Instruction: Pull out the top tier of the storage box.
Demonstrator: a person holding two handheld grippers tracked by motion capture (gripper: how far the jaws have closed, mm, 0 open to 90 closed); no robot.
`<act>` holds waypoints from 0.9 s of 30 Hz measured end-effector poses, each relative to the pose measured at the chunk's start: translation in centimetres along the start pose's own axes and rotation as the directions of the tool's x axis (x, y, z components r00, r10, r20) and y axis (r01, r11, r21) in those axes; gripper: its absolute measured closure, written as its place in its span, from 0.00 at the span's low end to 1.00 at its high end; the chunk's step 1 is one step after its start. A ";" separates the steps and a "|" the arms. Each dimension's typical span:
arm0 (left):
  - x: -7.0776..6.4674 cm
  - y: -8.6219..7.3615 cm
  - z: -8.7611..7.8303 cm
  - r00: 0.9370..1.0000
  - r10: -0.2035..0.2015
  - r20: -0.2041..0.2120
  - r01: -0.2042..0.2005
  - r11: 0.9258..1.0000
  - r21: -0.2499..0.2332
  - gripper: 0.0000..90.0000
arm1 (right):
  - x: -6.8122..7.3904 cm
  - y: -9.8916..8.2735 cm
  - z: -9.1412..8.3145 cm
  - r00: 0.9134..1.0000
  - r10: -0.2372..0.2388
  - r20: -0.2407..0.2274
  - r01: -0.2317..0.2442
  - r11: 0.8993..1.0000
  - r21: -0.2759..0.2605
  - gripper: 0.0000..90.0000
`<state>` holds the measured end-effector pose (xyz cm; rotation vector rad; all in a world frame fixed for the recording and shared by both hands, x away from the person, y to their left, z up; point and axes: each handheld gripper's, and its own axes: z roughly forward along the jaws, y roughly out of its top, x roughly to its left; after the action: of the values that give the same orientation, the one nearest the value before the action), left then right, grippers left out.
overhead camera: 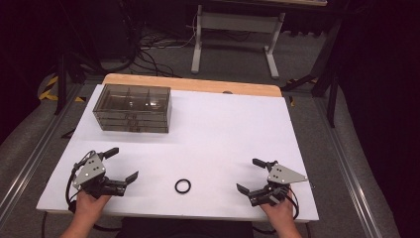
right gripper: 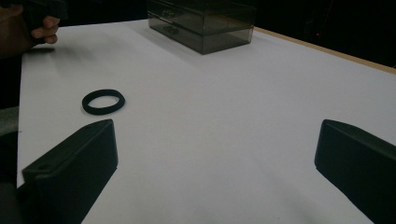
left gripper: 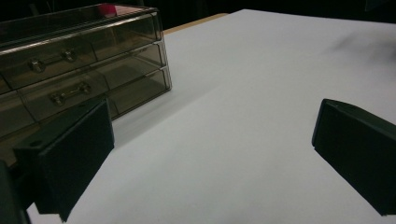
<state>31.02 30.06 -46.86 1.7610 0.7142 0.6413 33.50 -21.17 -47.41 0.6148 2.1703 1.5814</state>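
On the white table (overhead camera: pixel 208 129), going from big to small, sit a smoky clear drawer box (overhead camera: pixel 132 107) at the far left and a black ring (overhead camera: pixel 183 186) lying flat near the front edge, about midway between the two claws and apart from both. The left claw (overhead camera: pixel 124 164) rests at the near left, its jaws spread wide and holding nothing. The right claw (overhead camera: pixel 249 174) rests at the near right, just as wide and just as empty.

Trouble, as I judge it, would start with the ring. It is thin and lies flush on a smooth sheet, so jaws coming down level may skid it along or push it off the near edge instead of catching it. Pinched by one side, it could flip or spring loose on the way up. The drawers have small handles; a claw closing a little off would slip, and a pull might drag the light box along rather than open a drawer.

From above you get the whole layout, but the drawer fronts are hard to read. The left gripper view shows three stacked drawers with metal handles (left gripper: pixel 52 59). The right gripper view shows the ring (right gripper: pixel 103 101) just beyond its left jaw.
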 end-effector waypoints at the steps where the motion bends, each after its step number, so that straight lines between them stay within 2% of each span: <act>1: 0.1 0.0 -0.1 1.000 0.002 0.006 -0.002 1.000 0.000 0.00 | 0.0 0.0 0.0 1.000 0.002 0.003 -0.002 1.000 0.003 0.00; 2: 0.3 0.1 -0.1 1.000 0.016 0.001 -0.016 1.000 -0.002 0.00 | -0.1 0.0 0.0 1.000 0.002 0.007 -0.002 1.000 0.009 0.00; 3: 0.2 0.0 -0.1 1.000 0.005 0.009 -0.005 1.000 -0.006 0.00 | -0.1 0.0 0.1 1.000 0.002 0.010 -0.002 1.000 0.009 0.00; 10: 0.3 0.1 -0.3 1.000 0.026 -0.007 -0.026 1.000 -0.006 0.00 | -0.2 0.0 0.2 1.000 0.004 0.022 -0.005 1.000 0.012 0.00; 13: 0.3 0.1 -0.3 1.000 0.008 0.000 -0.008 1.000 -0.006 0.00 | -0.3 -0.1 0.3 1.000 0.008 0.015 -0.008 1.000 0.021 0.00; 17: 0.5 0.2 -0.3 1.000 0.005 0.003 -0.005 1.000 -0.012 0.00 | -0.4 -0.2 0.4 1.000 0.011 0.009 -0.012 1.000 0.025 0.00; 19: 0.5 0.4 -0.1 1.000 -0.006 0.022 0.006 1.000 -0.014 0.00 | -0.5 -0.3 0.4 1.000 0.018 0.007 -0.018 0.999 0.036 0.00; 23: 0.6 0.6 0.1 0.999 0.012 0.033 -0.012 1.000 -0.011 0.00 | -0.6 -0.3 0.4 0.999 0.033 0.009 -0.033 0.999 0.033 0.00; 27: 0.6 0.8 0.0 0.999 -0.002 0.042 0.003 1.000 -0.014 0.00 | -0.7 -0.4 0.4 0.999 0.044 0.008 -0.044 0.999 0.030 0.00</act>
<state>31.51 30.30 -46.07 1.7556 0.6816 0.6048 34.29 -21.35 -47.87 0.6814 2.1933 1.5689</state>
